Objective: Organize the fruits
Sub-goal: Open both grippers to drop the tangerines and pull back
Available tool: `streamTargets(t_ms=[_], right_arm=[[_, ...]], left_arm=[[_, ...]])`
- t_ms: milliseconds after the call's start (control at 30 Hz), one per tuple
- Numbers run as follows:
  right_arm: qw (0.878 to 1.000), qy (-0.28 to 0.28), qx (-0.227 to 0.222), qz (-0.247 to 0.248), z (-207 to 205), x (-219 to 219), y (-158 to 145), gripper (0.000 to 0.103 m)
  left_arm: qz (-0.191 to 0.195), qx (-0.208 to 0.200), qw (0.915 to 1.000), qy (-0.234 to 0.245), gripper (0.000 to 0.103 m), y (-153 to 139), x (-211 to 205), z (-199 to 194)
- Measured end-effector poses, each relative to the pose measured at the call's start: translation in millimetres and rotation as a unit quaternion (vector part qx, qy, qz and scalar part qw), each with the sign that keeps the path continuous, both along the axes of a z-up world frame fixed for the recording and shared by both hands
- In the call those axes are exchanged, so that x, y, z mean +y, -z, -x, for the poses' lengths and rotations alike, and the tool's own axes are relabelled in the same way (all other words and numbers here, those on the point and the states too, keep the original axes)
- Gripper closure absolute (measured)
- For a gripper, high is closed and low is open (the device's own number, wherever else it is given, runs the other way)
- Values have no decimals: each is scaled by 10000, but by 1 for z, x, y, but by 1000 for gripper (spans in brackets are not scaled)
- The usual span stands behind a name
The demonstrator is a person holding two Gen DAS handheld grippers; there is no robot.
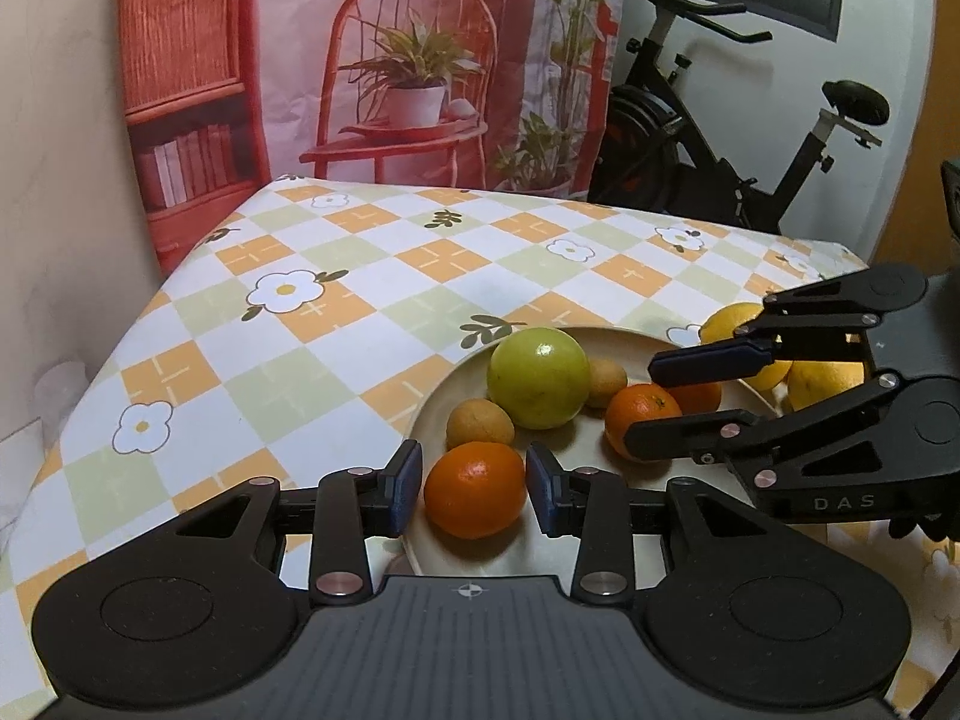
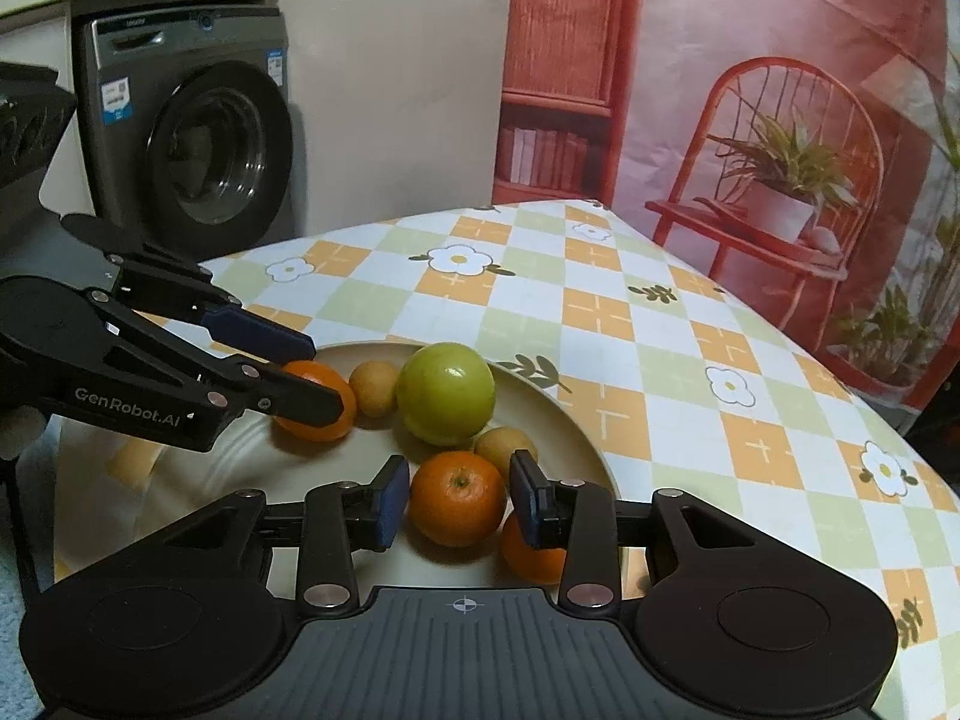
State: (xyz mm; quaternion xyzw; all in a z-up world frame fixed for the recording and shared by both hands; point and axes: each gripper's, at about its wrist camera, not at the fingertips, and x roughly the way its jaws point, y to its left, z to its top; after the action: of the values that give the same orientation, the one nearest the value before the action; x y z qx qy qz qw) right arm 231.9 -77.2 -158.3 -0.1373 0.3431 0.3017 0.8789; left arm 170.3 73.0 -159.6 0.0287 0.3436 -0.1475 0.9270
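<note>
A table [image 1: 372, 276] under a checked, flowered cloth stands before a printed backdrop of a red chair and plants; an exercise bike [image 1: 720, 138] sits to one side and a washing machine [image 2: 192, 126] to the other.

On the table is a round cream plate [image 1: 432, 414] holding most of the fruit: a green apple [image 1: 537, 377], two small tan fruits [image 1: 480, 423], and several oranges. Two lemons [image 1: 729, 318] lie at or past the plate's far rim in the left view, partly hidden by the right tool, so I cannot tell whether they are on the plate or beside it. The fruit is gathered together but mixed, not grouped by kind, so sorting seems barely started or only partway; no second container is visible.

The left gripper [image 1: 474, 489] reaches in low over the plate's rim, its blue pads spread on either side of an orange [image 1: 476, 489], close to the skin but with slight gaps showing, so not yet pinching. The right gripper [image 2: 459, 504] comes in from the opposite side, level and low, its pads likewise spread around another orange [image 2: 457, 505], with a further orange [image 2: 531, 552] just beside its right finger. Both look poised to close on their fruit at once.
</note>
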Motion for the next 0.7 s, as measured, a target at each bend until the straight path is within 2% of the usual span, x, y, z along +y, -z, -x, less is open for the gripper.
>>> streamTargets(t_ms=[267, 467, 700], right_arm=[[9988, 294, -162, -361, 14, -18, -16, 69], [9931, 861, -314, -727, 33, -49, -29, 69], [9830, 1567, -443, -844, 62, -96, -35, 69]], left_arm=[[214, -102, 9996, -126, 63, -13, -2, 5], [467, -187, 9985, -206, 63, -24, -13, 11], [639, -300, 9974, -110, 63, -33, -43, 20]])
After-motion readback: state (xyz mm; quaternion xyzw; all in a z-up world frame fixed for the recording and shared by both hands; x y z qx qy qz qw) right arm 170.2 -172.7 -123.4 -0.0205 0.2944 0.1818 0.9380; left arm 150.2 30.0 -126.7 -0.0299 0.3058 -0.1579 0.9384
